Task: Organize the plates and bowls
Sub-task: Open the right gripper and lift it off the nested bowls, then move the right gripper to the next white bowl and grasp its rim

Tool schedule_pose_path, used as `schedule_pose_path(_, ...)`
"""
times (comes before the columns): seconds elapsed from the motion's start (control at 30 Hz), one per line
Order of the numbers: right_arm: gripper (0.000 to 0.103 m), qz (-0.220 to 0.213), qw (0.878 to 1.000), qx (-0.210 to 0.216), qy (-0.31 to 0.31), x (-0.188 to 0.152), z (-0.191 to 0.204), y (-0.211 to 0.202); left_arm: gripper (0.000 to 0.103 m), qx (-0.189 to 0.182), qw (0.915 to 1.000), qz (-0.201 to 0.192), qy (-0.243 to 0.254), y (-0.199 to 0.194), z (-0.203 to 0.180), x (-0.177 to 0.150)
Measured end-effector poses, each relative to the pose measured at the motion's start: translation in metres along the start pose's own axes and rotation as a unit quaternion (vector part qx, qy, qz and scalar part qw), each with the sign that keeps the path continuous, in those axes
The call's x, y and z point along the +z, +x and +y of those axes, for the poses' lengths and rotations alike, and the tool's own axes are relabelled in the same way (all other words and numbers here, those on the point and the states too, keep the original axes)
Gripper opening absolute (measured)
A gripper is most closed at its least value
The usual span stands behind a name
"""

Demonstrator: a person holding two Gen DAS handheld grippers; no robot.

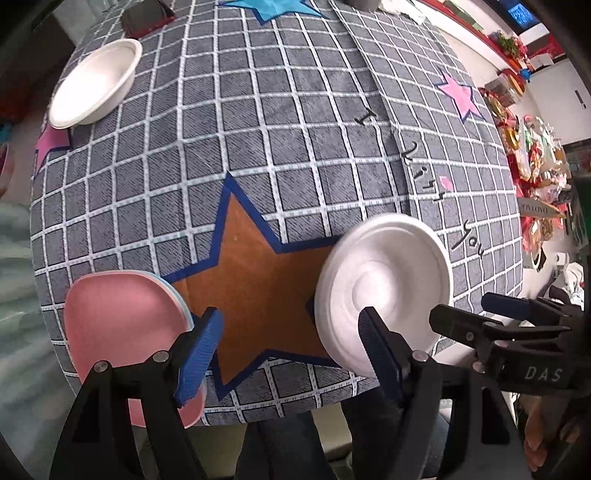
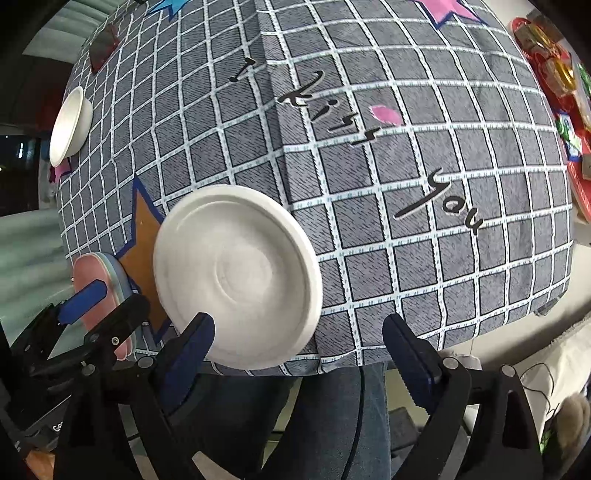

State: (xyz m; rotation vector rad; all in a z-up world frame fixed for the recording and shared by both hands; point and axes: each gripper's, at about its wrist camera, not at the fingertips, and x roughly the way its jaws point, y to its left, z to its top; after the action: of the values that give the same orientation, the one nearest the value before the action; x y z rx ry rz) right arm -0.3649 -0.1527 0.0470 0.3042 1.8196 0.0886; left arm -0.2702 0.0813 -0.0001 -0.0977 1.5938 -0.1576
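Note:
A white plate [image 1: 384, 284] [image 2: 236, 273] lies near the front edge of the grey checked tablecloth [image 1: 295, 147] [image 2: 406, 184]. A stack of plates with a pink one on top [image 1: 125, 332] [image 2: 90, 267] lies to its left. A white bowl [image 1: 96, 81] [image 2: 70, 125] stands at the far left. My left gripper [image 1: 291, 354] [image 2: 110, 306] hangs open between the pink stack and the white plate, over the brown star. My right gripper [image 2: 299, 354] [image 1: 476, 314] is open at the white plate's near right rim, its left finger in front of the rim, with nothing gripped.
A dark red box [image 1: 144, 18] [image 2: 103, 44] sits at the far left corner. Shelves of red and gold goods [image 1: 535, 166] [image 2: 554, 74] run along the right. A person's legs in jeans [image 2: 332, 406] stand at the table's near edge.

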Motion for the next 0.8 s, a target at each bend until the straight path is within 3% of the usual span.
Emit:
schedule_pose_path(0.17,0.093,-0.002,1.0,0.011,0.002,0.008,0.011,-0.003,0.079,-0.007,0.9997,-0.013,-0.018,-0.012,0.011,0.004)
schedule_pose_path(0.23,0.103,-0.001,1.0,0.016,0.004,0.012,0.014,-0.005,0.079,-0.015,0.9994,-0.019,-0.025,-0.018,0.016,0.007)
schedule_pose_path(0.43,0.102,-0.017,1.0,0.012,-0.019,0.02,0.035,-0.013,0.079,-0.03,0.9971,-0.05,-0.048,-0.042,0.039,0.017)
schedule_pose_path(0.7,0.102,-0.053,0.997,-0.017,-0.049,0.036,0.063,-0.043,0.079,-0.043,0.9911,-0.097,-0.08,-0.074,0.068,0.031)
schedule_pose_path(0.8,0.102,-0.074,0.993,-0.05,-0.078,0.044,0.079,-0.057,0.079,-0.047,0.9875,-0.115,-0.097,-0.083,0.076,0.035)
